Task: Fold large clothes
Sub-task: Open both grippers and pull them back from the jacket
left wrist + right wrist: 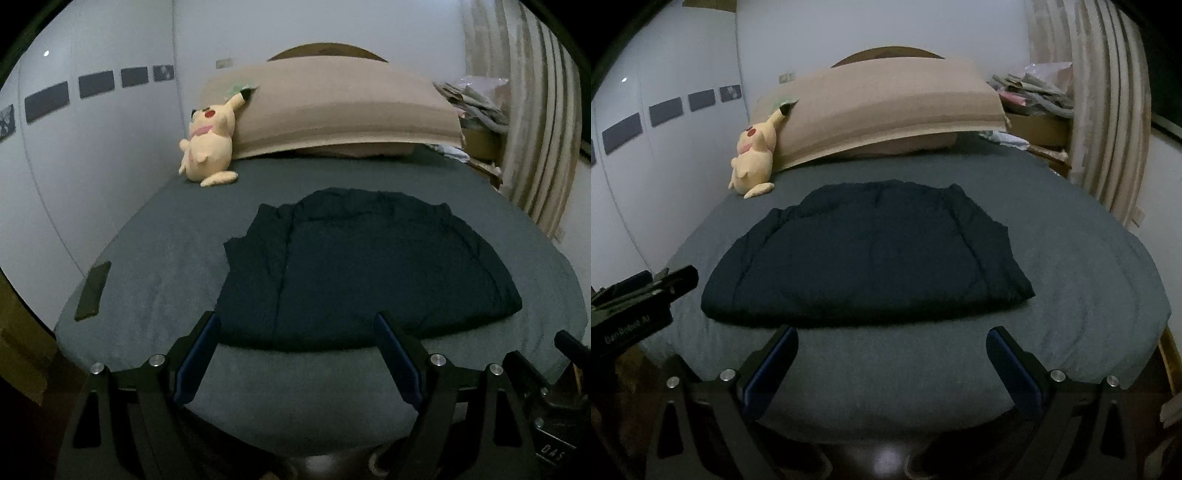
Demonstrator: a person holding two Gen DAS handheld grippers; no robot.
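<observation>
A dark navy garment (369, 266) lies flat in a folded block on the grey bed sheet (155, 258). It also shows in the right wrist view (871, 254). My left gripper (297, 326) is open and empty, its fingertips over the garment's near edge. My right gripper (892, 338) is open and empty, just short of the near edge. The left gripper's body (639, 295) shows at the left of the right wrist view, and the right gripper's body (554, 373) at the right of the left wrist view.
A yellow plush toy (208, 146) leans on a long beige pillow (332, 107) at the head of the bed. A dark flat phone-like object (93, 291) lies near the bed's left edge. A white wall runs along the left. Curtains (535, 122) and piled clutter (476, 99) stand at right.
</observation>
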